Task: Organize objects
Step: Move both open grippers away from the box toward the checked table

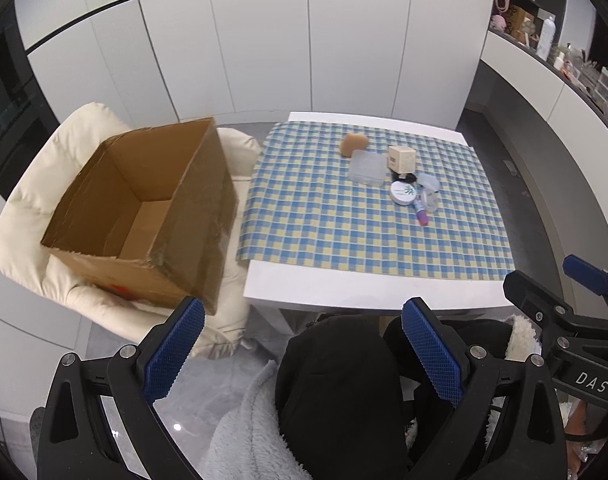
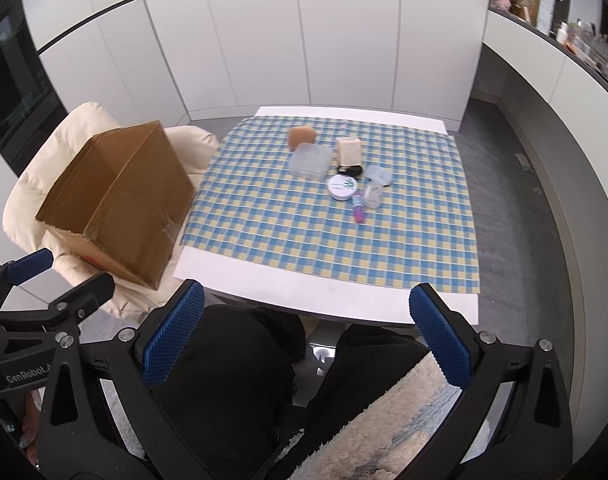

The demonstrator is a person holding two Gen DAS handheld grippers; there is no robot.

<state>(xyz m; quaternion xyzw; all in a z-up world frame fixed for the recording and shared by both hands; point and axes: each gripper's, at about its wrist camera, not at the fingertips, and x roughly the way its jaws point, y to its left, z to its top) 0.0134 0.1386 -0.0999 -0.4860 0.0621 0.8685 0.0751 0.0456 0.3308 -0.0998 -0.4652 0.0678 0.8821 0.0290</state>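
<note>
Small items cluster mid-table on the checked cloth (image 1: 343, 232): clear lidded box (image 1: 367, 168), cream cube box (image 1: 401, 159), round white tin (image 1: 403, 193), purple tube (image 1: 421, 215), tan sponge (image 1: 353, 143). They're touching or nearly so, a grab at one could knock its neighbours. Cardboard box (image 1: 144, 212), empty, sits tilted on a cushioned chair (image 1: 32, 208) left of table, may tip when loaded. Left gripper (image 1: 300, 344) & right gripper (image 2: 305, 332) both spread wide, holding nothing, near edge.

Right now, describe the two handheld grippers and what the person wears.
Both the left gripper and right gripper have black frames with silver bolts and blue, cross-hatched fingers. White lettering marks each body. The person wears black trousers and a fluffy fleece garment.
</note>
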